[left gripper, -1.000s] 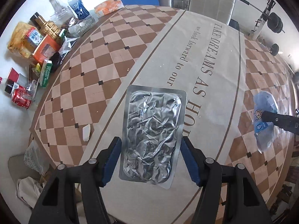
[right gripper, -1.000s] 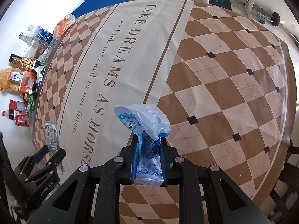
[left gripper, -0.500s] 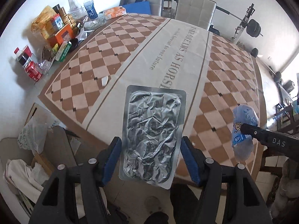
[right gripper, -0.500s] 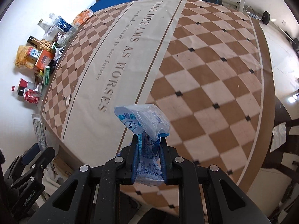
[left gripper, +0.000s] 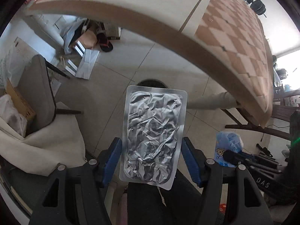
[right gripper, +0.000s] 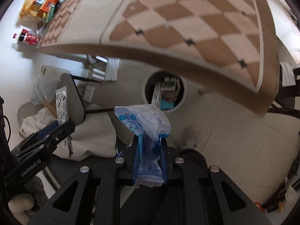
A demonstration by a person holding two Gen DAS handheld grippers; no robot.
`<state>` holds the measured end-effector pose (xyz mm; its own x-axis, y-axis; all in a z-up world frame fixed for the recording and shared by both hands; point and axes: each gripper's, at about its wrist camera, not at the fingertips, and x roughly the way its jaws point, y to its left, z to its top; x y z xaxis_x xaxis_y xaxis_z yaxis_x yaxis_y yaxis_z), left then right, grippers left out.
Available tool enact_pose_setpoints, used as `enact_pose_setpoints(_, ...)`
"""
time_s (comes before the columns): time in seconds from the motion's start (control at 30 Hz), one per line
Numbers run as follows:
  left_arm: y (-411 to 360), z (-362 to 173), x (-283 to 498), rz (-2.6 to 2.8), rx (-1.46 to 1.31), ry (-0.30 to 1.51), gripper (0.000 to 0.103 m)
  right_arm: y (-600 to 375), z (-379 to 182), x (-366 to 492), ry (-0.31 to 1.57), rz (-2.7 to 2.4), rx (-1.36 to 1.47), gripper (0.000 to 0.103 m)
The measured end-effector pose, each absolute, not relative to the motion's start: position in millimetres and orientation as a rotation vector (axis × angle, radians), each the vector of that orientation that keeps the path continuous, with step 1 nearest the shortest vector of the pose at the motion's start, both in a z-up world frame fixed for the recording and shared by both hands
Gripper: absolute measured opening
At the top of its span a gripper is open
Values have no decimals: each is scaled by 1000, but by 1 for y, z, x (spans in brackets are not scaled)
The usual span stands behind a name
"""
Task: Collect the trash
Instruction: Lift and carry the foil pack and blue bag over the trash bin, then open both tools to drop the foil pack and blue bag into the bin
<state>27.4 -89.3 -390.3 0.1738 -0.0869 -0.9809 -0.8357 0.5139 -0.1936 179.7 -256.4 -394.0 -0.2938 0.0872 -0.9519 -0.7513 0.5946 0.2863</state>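
Note:
My left gripper [left gripper: 151, 146] is shut on a crumpled silver foil pack [left gripper: 153, 131] and holds it above the tiled floor, off the table's edge. My right gripper [right gripper: 149, 140] is shut on a crumpled blue and clear plastic wrapper [right gripper: 144, 121]. A round white trash bin [right gripper: 165, 91] with boxes inside stands on the floor under the table edge, just beyond the wrapper. In the left wrist view its dark rim [left gripper: 150, 81] peeks out behind the foil pack. The right gripper with the wrapper [left gripper: 227, 146] shows at the lower right of the left wrist view.
The checkered table [right gripper: 187, 28] arcs across the top of both views, with bottles and snack packs [right gripper: 37, 9] at its far left end. A grey chair [left gripper: 37, 90] and white cloth [right gripper: 93, 135] are at the left. Cardboard and bags [left gripper: 86, 37] lie under the table.
Both grippers have moved back off the table and tipped down toward the floor, still holding their trash. The bin has come into view below them.

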Motion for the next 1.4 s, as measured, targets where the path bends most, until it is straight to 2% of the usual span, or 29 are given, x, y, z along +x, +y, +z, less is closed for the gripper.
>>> enact_pose_setpoints(0.23,-60,-530,53,614,-984,1345,62,-273,-549,165,1777,818,-549,20)
enact_pose_setpoints(0.4,-33,-622,85,566,-1015,1346,62,-251,-659,183,1776,779,-529,20)
enact_pose_setpoints(0.57,-15,-693,109,467,-1029,1371,63,-212,-737,213,1766,778,-492,20)
enact_pose_setpoints(0.7,-8,-726,118,425,-1040,1410,64,-184,-779,224,1786,810,-457,20)
enact_pose_setpoints(0.77,-6,-731,119,423,-1036,1413,70,-172,-795,226,1787,817,-458,22)
enact_pose_setpoints(0.83,-2,-733,118,433,-1037,1407,96,-163,-809,229,1780,820,-463,23)
enact_pose_setpoints(0.87,0,-734,117,442,-1036,1407,100,-159,-814,229,1781,823,-467,28)
enact_pose_setpoints(0.9,1,-732,115,452,-1039,1405,101,-156,-819,230,1781,821,-467,33)
enact_pose_setpoints(0.97,4,-731,111,473,-1046,1393,101,-151,-825,231,1776,827,-459,49)
enact_pose_setpoints(1.0,5,-727,107,487,-1046,1389,101,-149,-826,231,1776,828,-459,53)
enact_pose_setpoints(1.07,4,-726,102,522,-1028,1388,101,-149,-822,232,1767,823,-458,75)
enact_pose_setpoints(1.17,-2,-712,95,602,-956,1381,102,-151,-811,231,1752,813,-479,90)
enact_pose_setpoints(1.23,-9,-699,90,650,-895,1395,101,-154,-800,228,1718,794,-519,99)
enact_pose_setpoints(1.4,-33,-661,71,716,-846,1417,102,-178,-761,218,1646,737,-614,102)
